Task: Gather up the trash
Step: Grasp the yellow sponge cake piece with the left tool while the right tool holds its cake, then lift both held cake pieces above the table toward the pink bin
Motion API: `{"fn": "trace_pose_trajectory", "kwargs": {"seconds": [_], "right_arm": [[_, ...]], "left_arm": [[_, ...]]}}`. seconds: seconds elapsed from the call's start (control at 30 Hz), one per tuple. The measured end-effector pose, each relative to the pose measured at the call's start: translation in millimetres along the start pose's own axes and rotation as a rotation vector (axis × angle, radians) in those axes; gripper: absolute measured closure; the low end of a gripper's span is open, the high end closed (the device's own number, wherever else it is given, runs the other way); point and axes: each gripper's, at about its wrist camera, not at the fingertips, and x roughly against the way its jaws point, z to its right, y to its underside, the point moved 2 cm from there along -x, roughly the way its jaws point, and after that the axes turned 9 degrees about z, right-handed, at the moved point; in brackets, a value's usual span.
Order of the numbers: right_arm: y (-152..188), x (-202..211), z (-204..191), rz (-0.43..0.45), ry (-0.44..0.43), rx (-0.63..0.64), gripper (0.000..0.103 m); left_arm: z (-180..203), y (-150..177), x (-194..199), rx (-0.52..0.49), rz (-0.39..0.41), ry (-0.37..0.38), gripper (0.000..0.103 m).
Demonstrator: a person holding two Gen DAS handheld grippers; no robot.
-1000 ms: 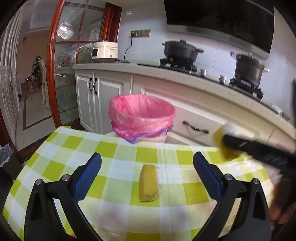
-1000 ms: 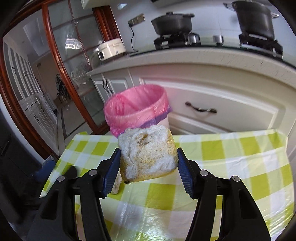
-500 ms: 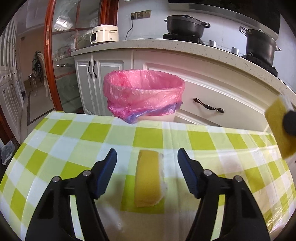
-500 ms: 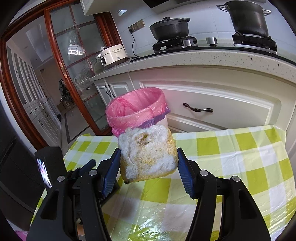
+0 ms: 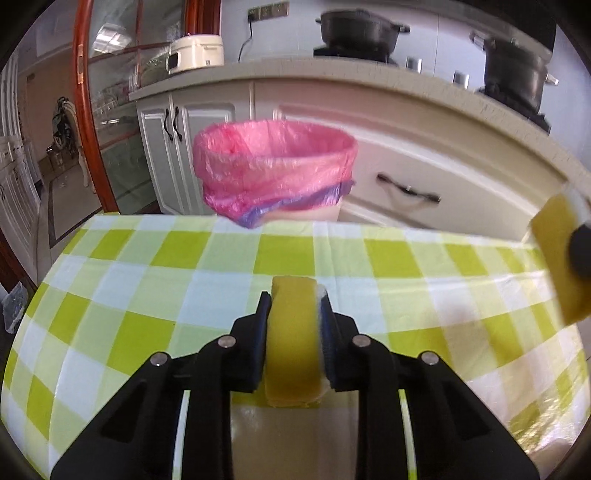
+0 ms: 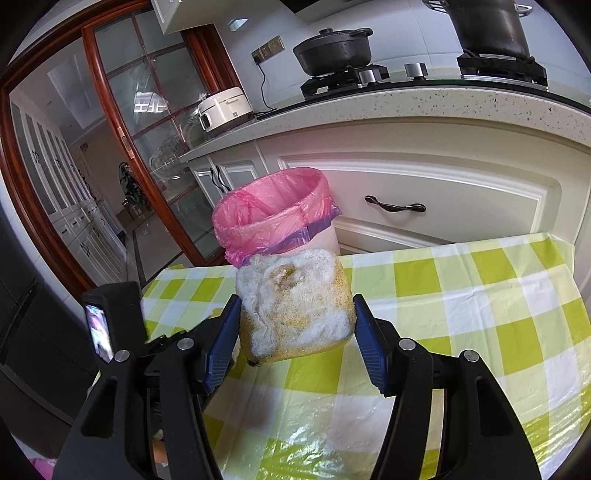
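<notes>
My left gripper [image 5: 293, 314] is shut on a yellow sponge [image 5: 293, 343] that stands on edge on the green-checked tablecloth [image 5: 147, 295]. My right gripper [image 6: 295, 321] is shut on a worn yellow sponge with a white fuzzy face [image 6: 293, 306] and holds it above the table; that sponge also shows at the right edge of the left wrist view [image 5: 557, 258]. A bin with a pink bag [image 5: 275, 166] stands just beyond the table's far edge, straight ahead of the left gripper; it also shows in the right wrist view [image 6: 275, 210].
White kitchen cabinets and a drawer [image 5: 406, 188] run behind the bin. Black pots [image 5: 358, 31] sit on the stove above. A glass door with a red frame [image 5: 83, 103] is at the left. The left gripper's body [image 6: 110, 325] shows at left in the right wrist view.
My left gripper moved forward and closed on the yellow sponge on the table. My right gripper kept hold of its sponge and shifted slightly.
</notes>
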Motion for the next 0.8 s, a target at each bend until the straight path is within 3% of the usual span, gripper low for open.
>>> {"fn": "trace_pose_trajectory", "kwargs": {"seconds": [0.53,0.8], "right_arm": [[9.2,63.7,-41.1,0.072,0.009,0.066,0.046],[19.3,100.2,-72.1,0.121,0.011,0.106,0.046]], "left_arm": [[-14.9,-25.0,153.5,-0.002,0.212,0.077,0.079],[-32.8,-25.3,213.2,0.015,0.263,0.117,0.079]]}}
